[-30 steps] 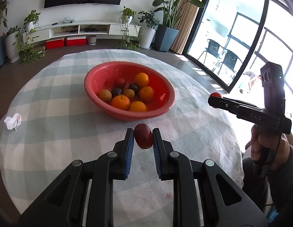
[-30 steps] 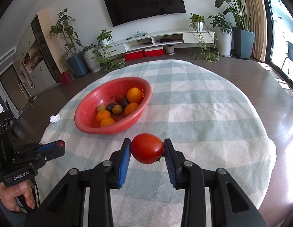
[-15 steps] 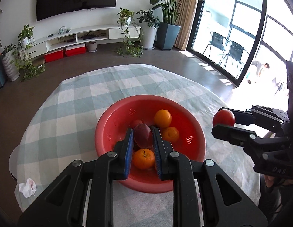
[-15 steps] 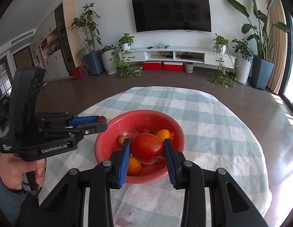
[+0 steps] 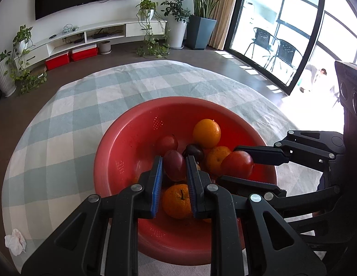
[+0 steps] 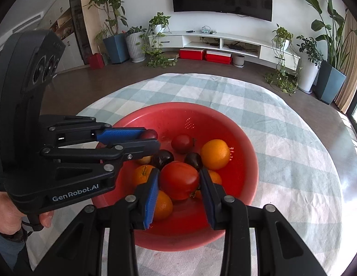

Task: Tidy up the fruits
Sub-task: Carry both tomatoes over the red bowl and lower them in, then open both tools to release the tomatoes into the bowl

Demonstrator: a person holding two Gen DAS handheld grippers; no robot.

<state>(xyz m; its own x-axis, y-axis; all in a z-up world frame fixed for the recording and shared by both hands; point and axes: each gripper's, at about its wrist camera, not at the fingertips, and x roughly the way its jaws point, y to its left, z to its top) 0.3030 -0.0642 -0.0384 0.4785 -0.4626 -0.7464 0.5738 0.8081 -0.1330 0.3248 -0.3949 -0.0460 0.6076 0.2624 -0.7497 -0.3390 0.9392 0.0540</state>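
A red bowl (image 5: 123,151) (image 6: 242,142) on the checked tablecloth holds several oranges (image 5: 206,133) (image 6: 215,150) and dark plums (image 6: 162,158). My left gripper (image 5: 174,161) hangs over the bowl, shut on a dark red plum (image 5: 175,168); in the right wrist view that gripper (image 6: 150,139) reaches in from the left with the plum (image 6: 149,134) at its tips. Beside it, my right gripper (image 6: 179,174) is shut on a red tomato (image 6: 179,180), also above the bowl; the left wrist view shows this gripper (image 5: 240,163) and tomato (image 5: 237,164) on the right.
The round table (image 5: 70,115) carries a crumpled white tissue (image 5: 15,245) near its front left edge. A hand (image 6: 8,216) grips the left tool's handle. Beyond the table are a TV wall, potted plants and glass doors.
Both grippers moved forward from the table's near edge to above the bowl, each keeping its fruit. They now sit close side by side.
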